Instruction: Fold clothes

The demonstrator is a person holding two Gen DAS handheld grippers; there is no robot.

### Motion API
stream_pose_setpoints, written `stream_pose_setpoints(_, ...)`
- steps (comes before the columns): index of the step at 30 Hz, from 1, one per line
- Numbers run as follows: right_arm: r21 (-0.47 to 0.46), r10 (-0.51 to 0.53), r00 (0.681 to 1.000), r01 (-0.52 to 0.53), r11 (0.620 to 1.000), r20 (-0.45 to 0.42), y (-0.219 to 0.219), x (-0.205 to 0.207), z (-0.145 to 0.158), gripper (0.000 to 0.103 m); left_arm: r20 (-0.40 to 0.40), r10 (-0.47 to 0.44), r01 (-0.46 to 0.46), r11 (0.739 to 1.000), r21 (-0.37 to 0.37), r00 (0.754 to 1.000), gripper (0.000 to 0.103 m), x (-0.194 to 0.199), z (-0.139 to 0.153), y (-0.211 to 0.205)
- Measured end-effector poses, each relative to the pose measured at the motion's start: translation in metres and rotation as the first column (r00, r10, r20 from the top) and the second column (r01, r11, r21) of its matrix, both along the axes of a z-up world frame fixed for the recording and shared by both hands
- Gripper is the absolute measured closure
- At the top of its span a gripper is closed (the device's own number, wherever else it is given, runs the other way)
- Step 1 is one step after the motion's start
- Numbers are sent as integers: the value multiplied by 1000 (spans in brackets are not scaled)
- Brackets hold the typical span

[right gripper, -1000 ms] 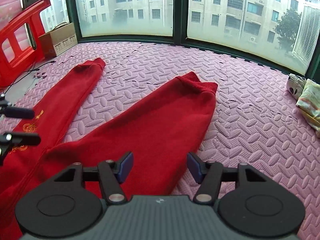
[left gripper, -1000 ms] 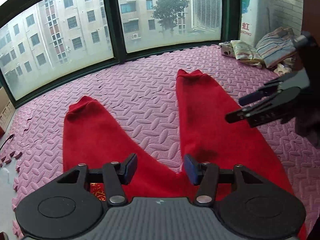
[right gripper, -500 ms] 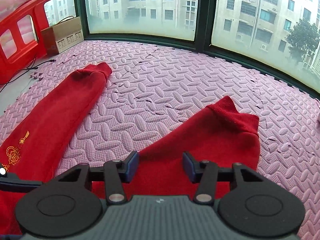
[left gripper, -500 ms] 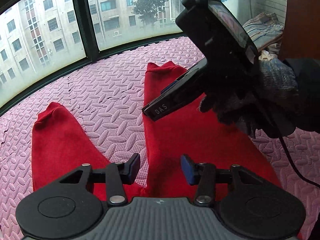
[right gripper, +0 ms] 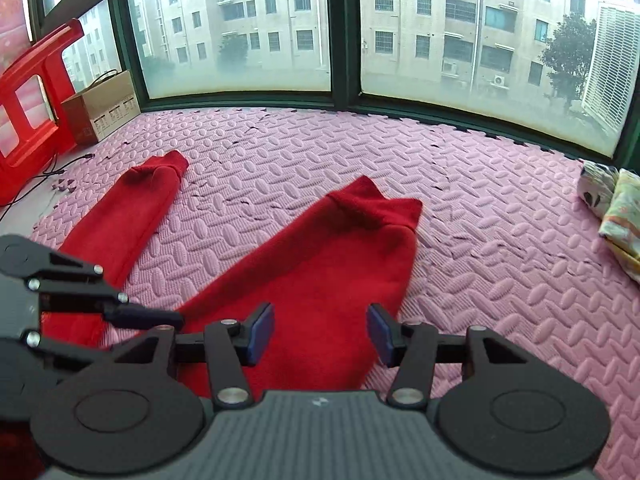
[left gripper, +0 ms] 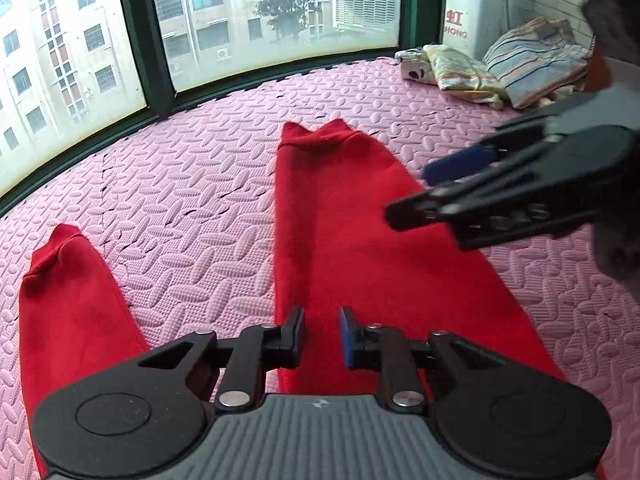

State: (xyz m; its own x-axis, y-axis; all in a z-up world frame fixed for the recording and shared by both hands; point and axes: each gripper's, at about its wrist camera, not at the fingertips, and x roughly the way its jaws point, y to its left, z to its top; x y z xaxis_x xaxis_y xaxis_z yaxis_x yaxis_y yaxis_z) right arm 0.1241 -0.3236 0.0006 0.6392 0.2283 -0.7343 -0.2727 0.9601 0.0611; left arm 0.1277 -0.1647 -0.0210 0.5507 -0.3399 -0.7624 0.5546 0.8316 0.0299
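Red trousers lie flat on the pink foam mat (left gripper: 180,200), legs pointing toward the windows. In the left wrist view, my left gripper (left gripper: 322,316) hangs low over the inner edge of the right leg (left gripper: 360,220). Its jaws are closing to a narrow gap with red cloth showing through, and the pads are not pressing on it. The left leg (left gripper: 68,300) lies further left. My right gripper (left gripper: 416,192) hovers above the right leg. In its own view, the right gripper (right gripper: 320,316) stands open over that leg (right gripper: 320,260), with the left gripper (right gripper: 168,322) beside it.
A pile of folded striped and patterned clothes (left gripper: 500,64) sits at the far right by the wall. On the left are a cardboard box (right gripper: 100,108), a red plastic stool (right gripper: 28,100) and a cable (right gripper: 52,168). Green-framed windows border the mat.
My left gripper's jaws have narrowed and it has moved right and lower onto the right trouser leg. The right gripper crossed in front of the left camera, then drew back right.
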Motion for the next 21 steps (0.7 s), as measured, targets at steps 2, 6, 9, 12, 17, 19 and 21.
stream_pose_setpoints(2,1,-8,1000,8,1000,-21,-9,-14,-4,52,-2,4,-4,1000,-12,1000,86,2,0,4)
stream_pose_setpoints(6,12,-46,998,47,999,-43,-18,-37,-14,55,8,-2,2,1000,-14,1000,87,1,-1,7)
stream_pose_setpoints(9,6,-49,999,49,999,-2,-13,-51,-13,60,10,-4,4,1000,-2,1000,87,1,-1,5)
stream_pose_setpoints(12,3,6,998,-6,1000,56,3,-56,-10,65,10,-8,8,1000,4,1000,87,1,-1,4)
stream_pose_setpoints(17,-57,55,998,-53,997,43,13,-47,-17,66,11,-6,6,1000,10,1000,87,2,-1,3)
stream_pose_setpoints(19,-63,35,999,-34,997,26,6,-44,-19,66,9,-6,6,1000,5,1000,87,2,-1,4)
stream_pose_setpoints(21,-67,11,1000,-9,998,28,-2,-43,-13,66,9,-3,3,1000,5,1000,87,2,-1,4)
